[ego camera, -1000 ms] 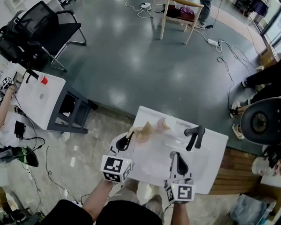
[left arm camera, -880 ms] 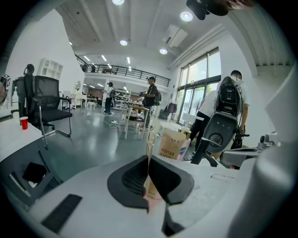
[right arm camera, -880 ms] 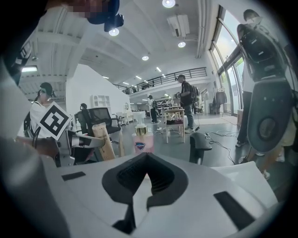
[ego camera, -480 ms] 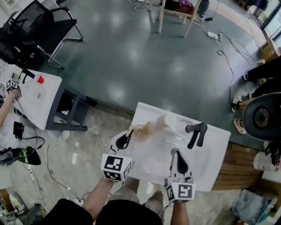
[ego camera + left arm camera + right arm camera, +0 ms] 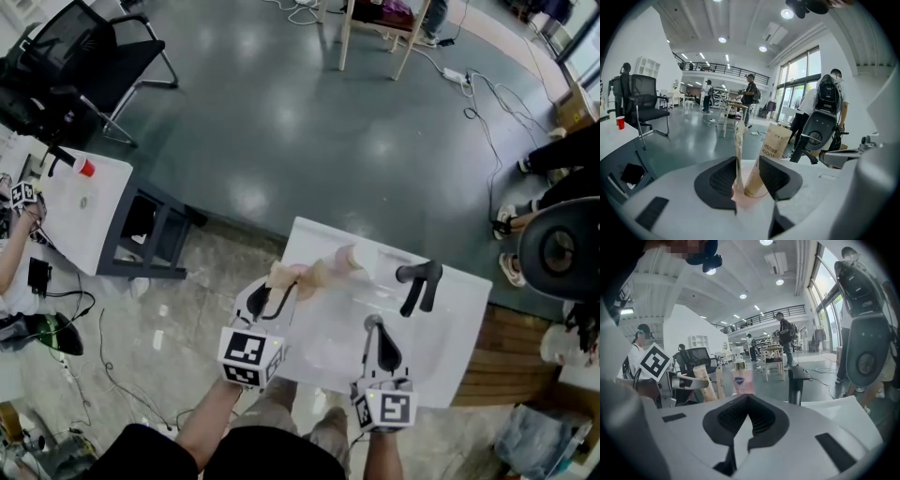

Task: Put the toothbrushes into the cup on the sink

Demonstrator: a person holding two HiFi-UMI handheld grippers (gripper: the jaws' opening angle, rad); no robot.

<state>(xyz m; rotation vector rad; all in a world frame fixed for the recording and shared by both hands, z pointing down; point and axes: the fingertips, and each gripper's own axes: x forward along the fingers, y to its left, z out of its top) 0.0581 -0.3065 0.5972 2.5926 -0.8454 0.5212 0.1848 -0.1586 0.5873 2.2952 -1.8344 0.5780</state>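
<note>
Our left tool (image 5: pixel 747 164) has just been opening. Its jaws stand wide, flanking two brown paper-wrapped toothbrushes (image 5: pixel 771 149) upright in the translucent pink plastic cup (image 5: pixel 746 200) at the white ceramic sink's (image 5: pixel 441 314) ten o'clock corner. We judge them delivered. Our right tool (image 5: pixel 749 420) is closed, empty.

**Bright, even hall light, with fisheye bending in the two gripper views**

We see a well-lit hall. Round ceiling lights (image 5: pixel 722 40) glow as small white spots, and tall windows (image 5: pixel 799 79) on the right of the left gripper view add daylight. In the head view the grey floor (image 5: pixel 281 131) carries soft pale patches of glare. The white sink (image 5: pixel 459 319) is so bright that we lose most of its surface detail. Shadows are faint and soft-edged throughout. Both gripper views are round fisheye pictures with black corners, and their straight lines bow more and more toward the rim. We find the far background fairly sharp, and we see no motion blur.
</note>
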